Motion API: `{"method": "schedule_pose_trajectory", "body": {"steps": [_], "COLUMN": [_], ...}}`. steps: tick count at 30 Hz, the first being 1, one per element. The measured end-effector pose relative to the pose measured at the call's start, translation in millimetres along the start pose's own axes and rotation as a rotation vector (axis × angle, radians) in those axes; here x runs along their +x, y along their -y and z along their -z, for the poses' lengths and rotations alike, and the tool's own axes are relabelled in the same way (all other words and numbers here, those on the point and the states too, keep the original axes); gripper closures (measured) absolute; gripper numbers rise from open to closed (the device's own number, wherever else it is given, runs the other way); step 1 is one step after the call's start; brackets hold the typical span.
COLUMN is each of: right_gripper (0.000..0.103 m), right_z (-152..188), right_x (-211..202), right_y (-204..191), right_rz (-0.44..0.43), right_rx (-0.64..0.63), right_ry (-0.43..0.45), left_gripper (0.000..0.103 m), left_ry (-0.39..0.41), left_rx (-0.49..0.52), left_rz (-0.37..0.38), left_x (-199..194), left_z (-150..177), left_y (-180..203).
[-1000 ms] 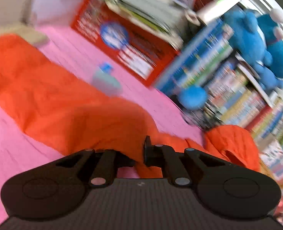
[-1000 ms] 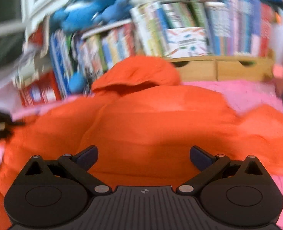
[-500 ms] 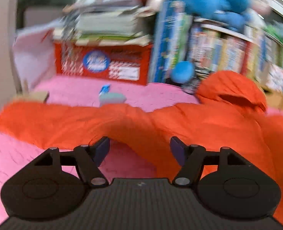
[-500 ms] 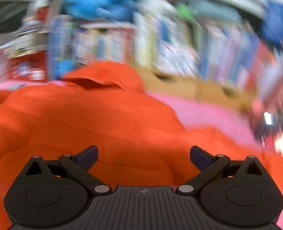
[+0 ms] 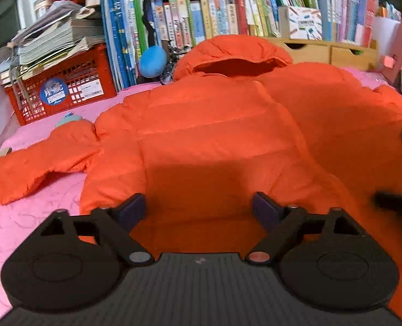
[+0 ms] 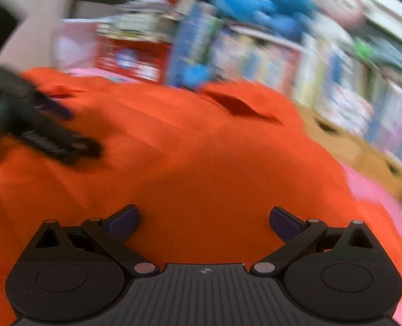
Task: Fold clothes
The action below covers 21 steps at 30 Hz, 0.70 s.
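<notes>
let go of the orange jacket (image 5: pixel 214 135): left tool (image 5: pixel 199 210) swung from the sleeve (image 5: pixel 37 163) to the body, jaws opening, nothing between. right tool (image 6: pixel 203 221) gaped empty too. jacket lay spread on the pink bed (image 5: pixel 37 217), folding barely begun.

Left gripper (image 5: pixel 199 209) hangs over the orange jacket (image 5: pixel 214 135), jaws opening, nothing between them; right gripper (image 6: pixel 204 221) beside it, spread wide
</notes>
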State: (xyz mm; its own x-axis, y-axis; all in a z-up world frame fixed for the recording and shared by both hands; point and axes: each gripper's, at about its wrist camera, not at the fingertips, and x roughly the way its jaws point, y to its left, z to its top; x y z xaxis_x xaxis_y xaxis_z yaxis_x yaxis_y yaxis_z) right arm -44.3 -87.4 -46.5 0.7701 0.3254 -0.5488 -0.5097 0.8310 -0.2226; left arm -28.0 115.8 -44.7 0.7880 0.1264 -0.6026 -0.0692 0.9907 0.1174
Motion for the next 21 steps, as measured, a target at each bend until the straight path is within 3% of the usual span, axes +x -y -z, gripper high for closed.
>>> {"method": "schedule_pose_trajectory", "body": {"steps": [3,14,21], "right_gripper": [0.000,0.001,0.001], "right_z": [14.0,43.9,48.7], "right_x": [-4.7,-20.9,-23.2], "right_y": [24.1,55.0,81.3], "right_rz": [0.053,0.216,0.468], "right_rx": [0.071,0.044,-0.004], "right_ry": [-0.033,-0.040,-0.122], "left_gripper": [0.003,0.003,0.001], "left_ry": [-0.006,-0.004,-0.014], "left_rx": [-0.030,-0.053,-0.068], "left_rz": [0.000,0.016,0.041], "left_x": [6.8,1.7,3.5], "left_z": [2.3,5.0,5.0], "left_y": [-3.9,-6.2,-9.7]}}
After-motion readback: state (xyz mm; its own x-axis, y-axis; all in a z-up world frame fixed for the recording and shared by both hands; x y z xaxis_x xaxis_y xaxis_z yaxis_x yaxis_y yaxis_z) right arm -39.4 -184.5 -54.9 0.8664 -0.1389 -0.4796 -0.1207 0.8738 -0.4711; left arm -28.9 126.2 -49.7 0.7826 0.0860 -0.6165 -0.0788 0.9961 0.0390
